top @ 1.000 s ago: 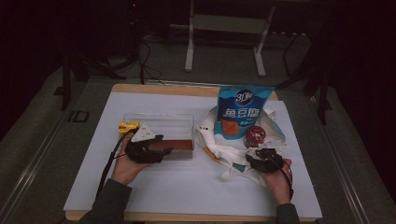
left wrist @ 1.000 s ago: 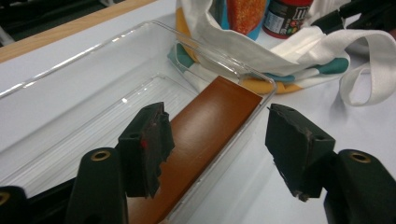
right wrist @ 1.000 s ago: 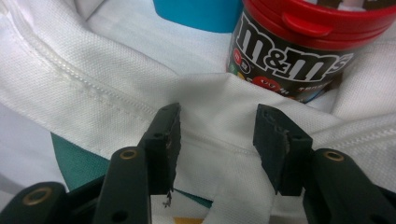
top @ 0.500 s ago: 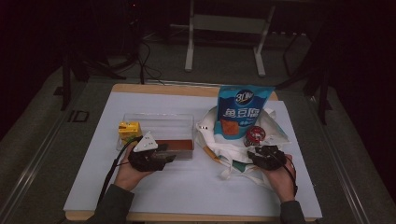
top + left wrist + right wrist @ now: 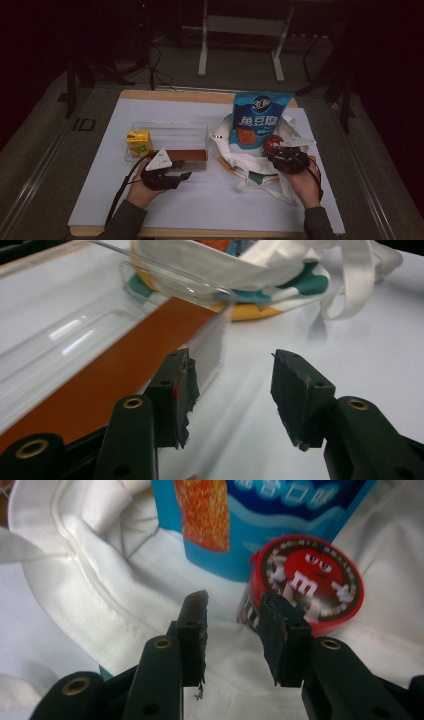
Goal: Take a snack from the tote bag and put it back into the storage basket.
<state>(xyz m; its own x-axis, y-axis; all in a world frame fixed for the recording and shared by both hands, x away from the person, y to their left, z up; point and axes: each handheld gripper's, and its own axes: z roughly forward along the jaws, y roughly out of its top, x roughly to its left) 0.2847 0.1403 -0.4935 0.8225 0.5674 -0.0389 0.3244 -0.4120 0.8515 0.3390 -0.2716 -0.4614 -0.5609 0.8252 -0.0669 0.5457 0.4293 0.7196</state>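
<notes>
At the table's 8 o'clock, the left gripper [image 5: 232, 390] straddles the near end wall of the clear box [image 5: 170, 137], jaws half apart and just closing, one pad [image 5: 181, 390] inside, gripping nothing yet; seat both pads squarely before squeezing. At 4 o'clock, the right gripper [image 5: 232, 630], jaws narrowing on nothing, should shift toward 2 o'clock onto the red candy tub [image 5: 305, 582] lying on the white bag [image 5: 100, 580].

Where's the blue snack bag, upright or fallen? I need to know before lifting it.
Upright: the blue snack bag stands tall inside the white tote bag, top edge up.
</notes>
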